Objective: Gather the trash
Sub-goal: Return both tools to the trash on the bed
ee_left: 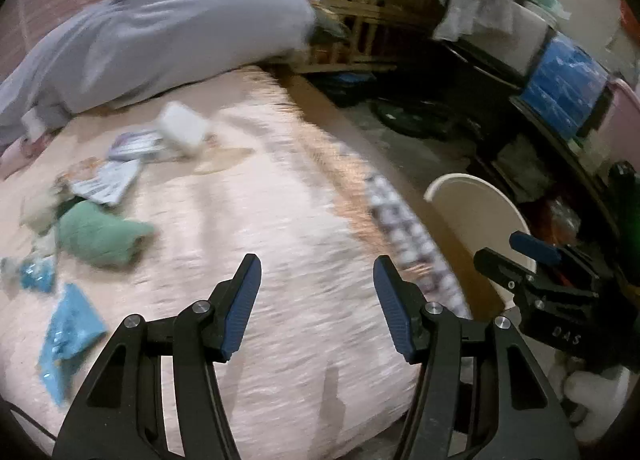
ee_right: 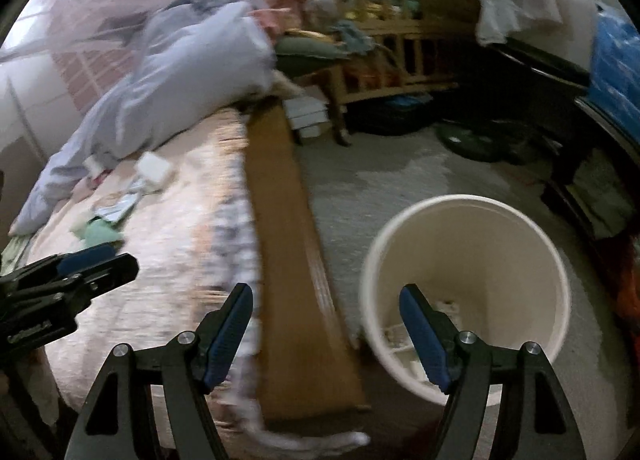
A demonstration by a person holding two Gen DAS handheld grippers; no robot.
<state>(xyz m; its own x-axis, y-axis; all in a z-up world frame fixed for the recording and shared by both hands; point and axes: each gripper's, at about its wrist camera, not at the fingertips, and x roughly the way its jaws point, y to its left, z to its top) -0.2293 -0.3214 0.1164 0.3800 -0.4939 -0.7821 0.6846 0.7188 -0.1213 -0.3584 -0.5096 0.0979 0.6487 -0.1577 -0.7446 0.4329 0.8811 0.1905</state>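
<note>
Trash (ee_left: 70,330) (blue wrappers, packets) lies at bed's (ee_left: 248,220) left side, well apart from bin (ee_right: 464,292) on floor beside bed edge. Left tool (ee_left: 316,300) and right tool (ee_right: 326,328) both wide open, empty. Risk: thin wrappers slipping, or snagging bedding; drop missing bin across gap. Floor around bin open.

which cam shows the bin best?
Right wrist: the bin shows its whole rim and inside, with scraps at the bottom. Left wrist shows only part of its rim, cut off by the right gripper.
</note>
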